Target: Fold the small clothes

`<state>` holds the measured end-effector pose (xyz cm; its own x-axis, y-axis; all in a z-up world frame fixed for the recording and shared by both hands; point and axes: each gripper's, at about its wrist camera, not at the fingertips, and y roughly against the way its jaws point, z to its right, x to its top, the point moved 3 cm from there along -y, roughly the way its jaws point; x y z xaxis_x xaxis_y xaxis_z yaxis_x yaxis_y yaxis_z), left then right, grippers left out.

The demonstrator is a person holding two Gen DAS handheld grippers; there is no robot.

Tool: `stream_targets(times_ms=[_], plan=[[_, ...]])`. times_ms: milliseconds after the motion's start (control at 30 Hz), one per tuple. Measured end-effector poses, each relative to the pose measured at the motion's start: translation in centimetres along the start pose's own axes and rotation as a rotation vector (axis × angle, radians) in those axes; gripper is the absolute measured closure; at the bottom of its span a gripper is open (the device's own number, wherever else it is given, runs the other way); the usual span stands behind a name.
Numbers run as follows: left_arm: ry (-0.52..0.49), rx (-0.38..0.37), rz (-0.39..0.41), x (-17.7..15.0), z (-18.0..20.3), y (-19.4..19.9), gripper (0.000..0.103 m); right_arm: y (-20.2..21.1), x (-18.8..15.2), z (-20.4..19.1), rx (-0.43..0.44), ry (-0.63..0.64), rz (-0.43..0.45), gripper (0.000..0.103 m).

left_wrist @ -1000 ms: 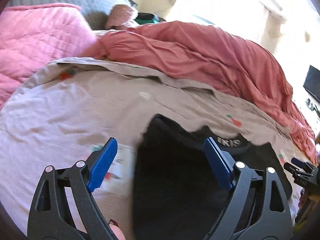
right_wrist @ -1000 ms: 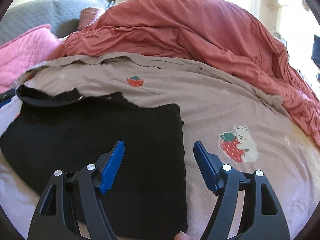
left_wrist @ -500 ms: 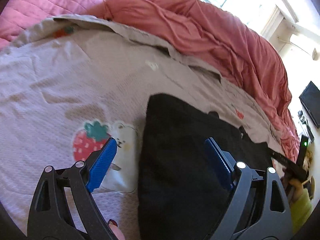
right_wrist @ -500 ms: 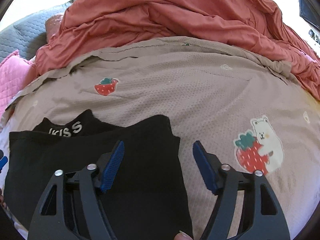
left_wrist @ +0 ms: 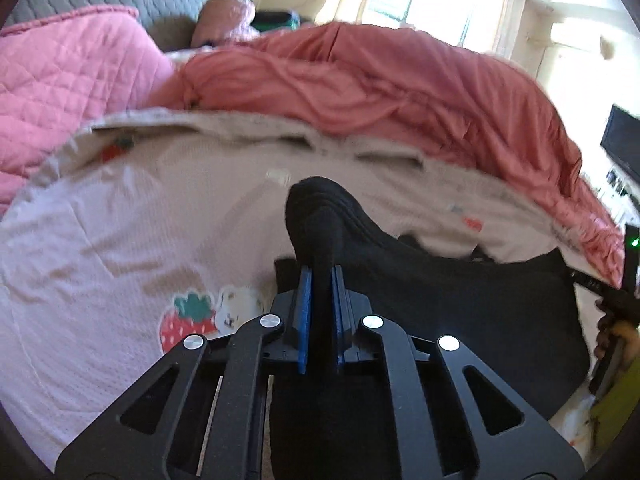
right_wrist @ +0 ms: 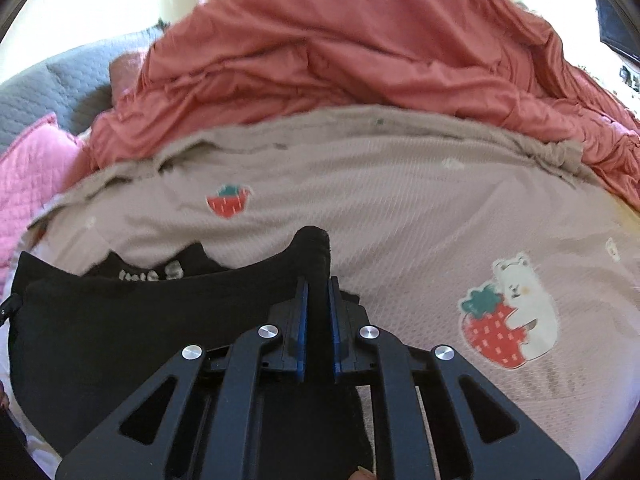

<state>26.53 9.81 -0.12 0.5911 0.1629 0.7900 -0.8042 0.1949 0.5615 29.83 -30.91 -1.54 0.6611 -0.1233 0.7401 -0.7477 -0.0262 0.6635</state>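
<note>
Left wrist view alone catches the other tool and a hand (left_wrist: 616,332) at its right edge; the right wrist view alone shows white lettering on a waistband (right_wrist: 150,274). Beige bedsheet with strawberry-and-bear prints (right_wrist: 400,208) lies before a crumpled coral duvet (left_wrist: 360,80) and pink quilted pillow (left_wrist: 60,80). Folded black knit garment (left_wrist: 460,292) lies on the sheet, its near corners pinched upward: left gripper (left_wrist: 320,292) and right gripper (right_wrist: 318,292) each clamp a bunched fold.

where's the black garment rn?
The black garment lies on the beige strawberry-print bedspread, lower left in the right wrist view, one corner pinched in each gripper, left and right.
</note>
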Motion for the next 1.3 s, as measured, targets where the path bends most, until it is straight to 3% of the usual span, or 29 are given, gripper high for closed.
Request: stream_targets(times_ms=[133,400,800,967,1033,1067,1167,1300], plan=[[-0.009,-0.004,0.037,0.5,0.3,0.0,0.1,0.5,1.0,0.6,-0.001,-0.012,0.033,0.095],[0.025,0.07,-0.143,-2.3,-1.6,-4.5,0.098,-3.7,-0.6,0.8,-0.078,-0.007,-0.089,0.094],[0.008,0.111,-0.156,-2.7,-1.7,-4.1,0.092,-4.9,-1.7,1.2,-0.129,-0.02,-0.12,0.086],[0.003,0.125,-0.135,-2.3,-1.7,-3.3,0.089,-4.6,-1.4,1.3,-0.134,-0.02,-0.127,0.077],[0.018,0.13,-0.119,-2.0,-1.9,-2.7,0.085,-4.4,-1.4,1.3,-0.134,-0.021,-0.125,0.058],[0.024,0.128,-0.114,-1.9,-2.0,-2.4,0.08,-4.1,-1.4,1.3,-0.13,-0.023,-0.119,0.056],[0.038,0.128,-0.079,-1.2,-2.2,-1.2,0.078,-3.4,-1.5,1.4,-0.119,-0.021,-0.108,0.056],[0.046,0.126,-0.036,-0.5,-2.1,0.4,0.068,-1.6,-1.6,0.9,-0.09,-0.015,-0.075,0.045]])
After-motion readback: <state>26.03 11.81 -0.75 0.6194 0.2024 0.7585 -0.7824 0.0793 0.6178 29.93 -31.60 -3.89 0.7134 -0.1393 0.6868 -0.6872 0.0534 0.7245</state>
